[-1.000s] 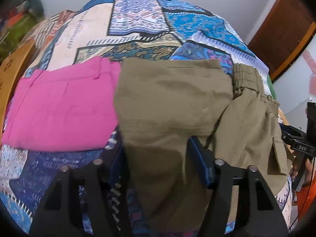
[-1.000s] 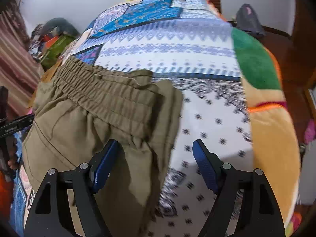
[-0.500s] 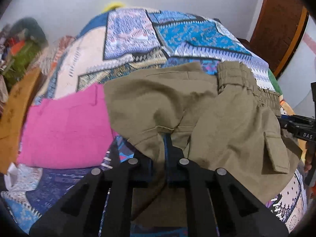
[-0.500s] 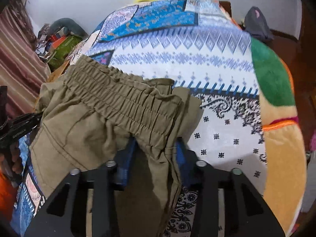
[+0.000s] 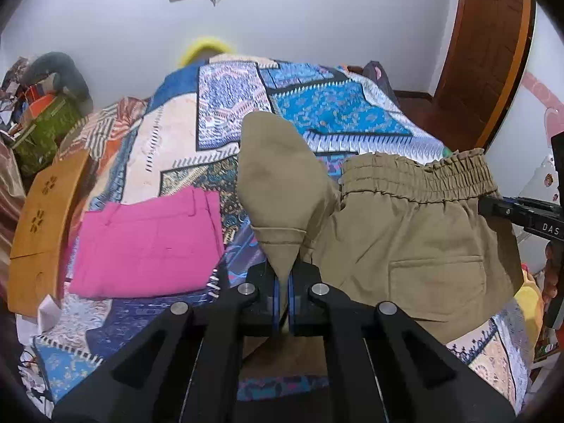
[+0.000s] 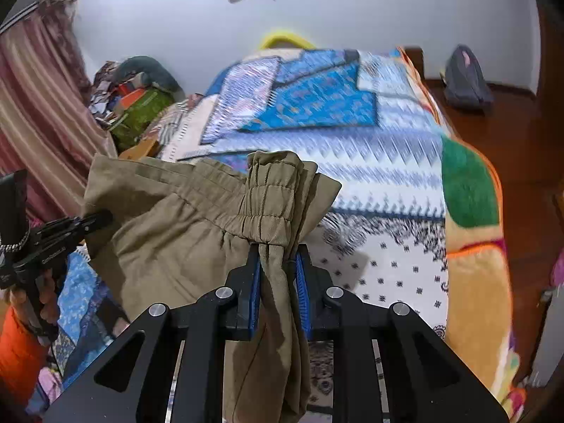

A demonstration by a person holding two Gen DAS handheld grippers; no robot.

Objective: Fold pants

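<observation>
Left gripper (image 5: 282, 292) clamped tight on a hem corner of the khaki pants (image 5: 416, 246); right gripper (image 6: 278, 282) pinched on the bunched elastic waistband (image 6: 271, 194), jaws just closed further onto the cloth. Pants lifted and hanging between both over the patterned bedspread (image 5: 229, 105), beside folded pink pants (image 5: 148, 243).

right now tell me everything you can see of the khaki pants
The khaki pants look like olive-tan woven cotton, with a gathered elastic waistband and a patch pocket. They are bunched and partly lifted off the patterned bedspread. The left gripper is shut on a hemmed corner; the right gripper is shut on the waistband end, both having just been closing.
</observation>
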